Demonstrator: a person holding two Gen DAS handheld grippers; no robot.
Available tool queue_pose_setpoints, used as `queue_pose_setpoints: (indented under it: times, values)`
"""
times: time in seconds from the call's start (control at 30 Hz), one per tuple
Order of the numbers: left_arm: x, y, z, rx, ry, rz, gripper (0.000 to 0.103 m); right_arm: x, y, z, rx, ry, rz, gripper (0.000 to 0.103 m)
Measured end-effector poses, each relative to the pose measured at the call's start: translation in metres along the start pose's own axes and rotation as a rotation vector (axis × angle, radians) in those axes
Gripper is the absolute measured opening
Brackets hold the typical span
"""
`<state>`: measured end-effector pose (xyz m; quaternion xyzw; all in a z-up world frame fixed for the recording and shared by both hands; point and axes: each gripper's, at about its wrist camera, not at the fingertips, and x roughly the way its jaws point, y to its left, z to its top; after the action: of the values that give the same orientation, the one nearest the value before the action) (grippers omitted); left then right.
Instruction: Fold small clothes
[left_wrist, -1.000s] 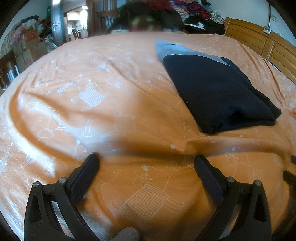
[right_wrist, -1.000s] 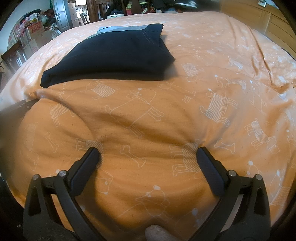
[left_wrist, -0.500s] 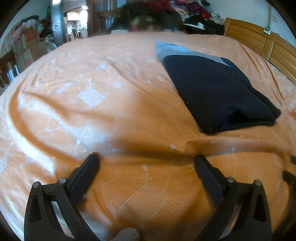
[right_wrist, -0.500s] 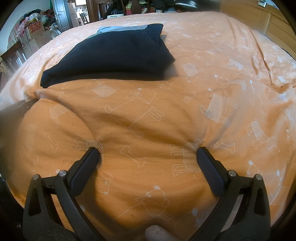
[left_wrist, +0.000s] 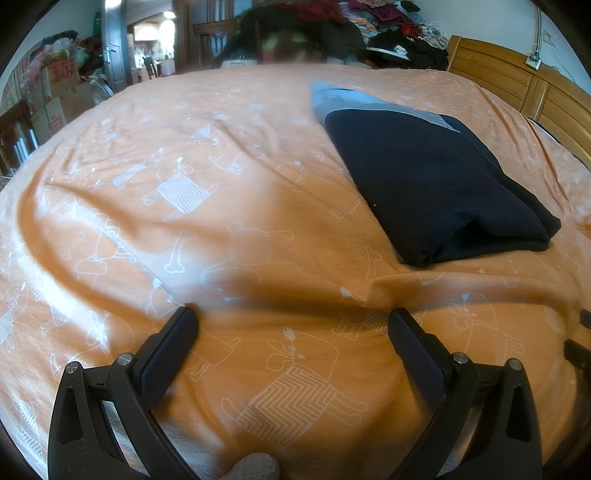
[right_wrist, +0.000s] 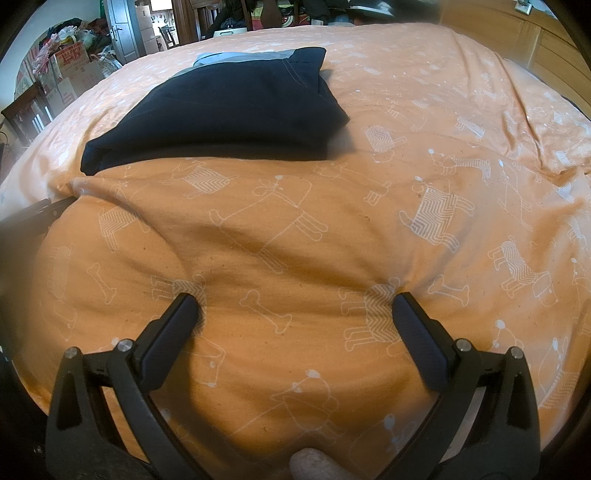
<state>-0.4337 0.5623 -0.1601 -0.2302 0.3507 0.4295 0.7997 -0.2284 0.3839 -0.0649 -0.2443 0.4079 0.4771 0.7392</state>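
Both tongs, left gripper (left_wrist: 291, 317) and right gripper (right_wrist: 295, 306), gape empty near the folded dark garment (left_wrist: 436, 184) on the orange bedspread (left_wrist: 221, 184).

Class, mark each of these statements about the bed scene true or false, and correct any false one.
1. Both tongs are open and hold nothing. True: the left tongs and right tongs are spread over bare cover.
2. The dark garment lies folded on the bed. True.
3. The bed cover is plain blue. False: it is orange with white animal and bone outlines.
4. The right tongs grip the garment's edge. False: the garment lies apart, farther up the bed.
5. A wooden headboard stands at the bed's far right. True.
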Motion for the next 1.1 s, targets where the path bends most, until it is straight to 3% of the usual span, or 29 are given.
queue_pose_setpoints:
  times: [1.1]
  values:
    - [0.0001,-0.003,0.0012,-0.001,0.002,-0.002,0.103,-0.0013,-0.0046,0.0023,0.034,-0.001,0.027,0.103]
